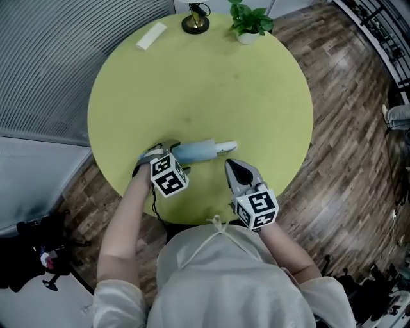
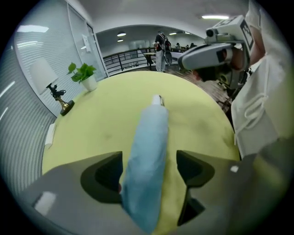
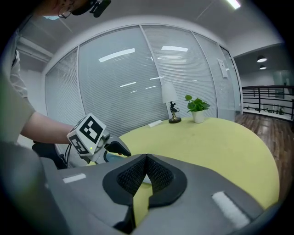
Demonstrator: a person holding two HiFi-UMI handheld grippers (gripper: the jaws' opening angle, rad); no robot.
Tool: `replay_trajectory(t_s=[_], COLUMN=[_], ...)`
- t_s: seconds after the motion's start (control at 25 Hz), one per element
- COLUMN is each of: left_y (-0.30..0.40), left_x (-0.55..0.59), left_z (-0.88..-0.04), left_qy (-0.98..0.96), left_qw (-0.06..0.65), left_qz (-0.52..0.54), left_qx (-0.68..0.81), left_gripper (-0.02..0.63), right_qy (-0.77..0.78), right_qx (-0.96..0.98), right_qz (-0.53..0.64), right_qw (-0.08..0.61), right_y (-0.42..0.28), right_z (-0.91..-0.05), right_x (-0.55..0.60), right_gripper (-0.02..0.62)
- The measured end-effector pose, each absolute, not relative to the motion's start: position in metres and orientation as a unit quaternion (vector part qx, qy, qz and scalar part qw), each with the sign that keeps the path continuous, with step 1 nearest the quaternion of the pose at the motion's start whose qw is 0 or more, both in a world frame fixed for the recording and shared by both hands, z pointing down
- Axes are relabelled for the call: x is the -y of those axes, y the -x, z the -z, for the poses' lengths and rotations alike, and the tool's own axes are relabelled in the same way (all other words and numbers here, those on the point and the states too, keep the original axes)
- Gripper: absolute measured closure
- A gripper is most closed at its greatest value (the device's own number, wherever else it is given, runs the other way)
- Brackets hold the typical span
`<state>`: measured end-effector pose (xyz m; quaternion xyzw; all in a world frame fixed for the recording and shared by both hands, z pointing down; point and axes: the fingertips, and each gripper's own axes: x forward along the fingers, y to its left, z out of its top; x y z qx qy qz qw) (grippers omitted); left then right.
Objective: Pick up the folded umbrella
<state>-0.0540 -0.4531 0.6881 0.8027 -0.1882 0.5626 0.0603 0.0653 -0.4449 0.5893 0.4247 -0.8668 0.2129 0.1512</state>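
Note:
The folded umbrella (image 1: 197, 152), light blue with a white end (image 1: 226, 147), lies flat on the round yellow-green table (image 1: 256, 96) near its front edge. My left gripper (image 1: 163, 152) points steeply down over the umbrella's left end. In the left gripper view the umbrella (image 2: 149, 137) runs between the wide-apart jaws of the left gripper (image 2: 149, 155); the left pad is close against the fabric and the right pad stands off with table showing in the gap. My right gripper (image 1: 230, 164) hovers just right of the umbrella, shut with nothing in it; its pads (image 3: 146, 158) meet.
At the table's far side stand a small desk lamp (image 1: 195, 19) and a potted plant (image 1: 250, 22), with a white flat block (image 1: 151, 35) to their left. A slatted blind wall (image 1: 45, 64) runs along the left, wooden floor (image 1: 346, 128) on the right.

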Motion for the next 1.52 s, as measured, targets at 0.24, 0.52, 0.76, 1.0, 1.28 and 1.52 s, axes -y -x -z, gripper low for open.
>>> replay_trajectory(t_s=[0.24, 0.52, 0.76, 1.0, 1.28, 1.52], left_y=[0.054, 0.053, 0.054, 0.054, 0.056, 0.062], left_x=[0.463, 0.46, 0.464, 0.466, 0.463, 0.459], left_z=[-0.707, -0.731, -0.741, -0.743, -0.739, -0.732], left_qy=[-0.784, -0.758, -0.75, -0.735, -0.754, -0.762], left_qw=[0.051, 0.047, 0.084, 0.104, 0.112, 0.106], left_qz=[-0.597, -0.641, -0.651, -0.666, -0.639, -0.616], left_qx=[0.163, 0.108, 0.079, 0.075, 0.107, 0.173], left_gripper=[0.259, 0.296, 0.278, 0.27, 0.291, 0.303], right_qy=[-0.422, -0.42, -0.423, -0.429, -0.444, -0.454], right_qx=[0.862, 0.861, 0.859, 0.853, 0.847, 0.845], right_qz=[-0.227, -0.233, -0.234, -0.237, -0.235, -0.226], right_qw=[0.164, 0.168, 0.172, 0.179, 0.171, 0.169], right_y=[-0.067, -0.062, -0.063, -0.067, -0.074, -0.079], right_z=[-0.603, -0.612, -0.614, -0.617, -0.611, -0.602], right_x=[0.444, 0.448, 0.451, 0.445, 0.439, 0.43], right_gripper=[0.597, 0.597, 0.597, 0.597, 0.597, 0.597])
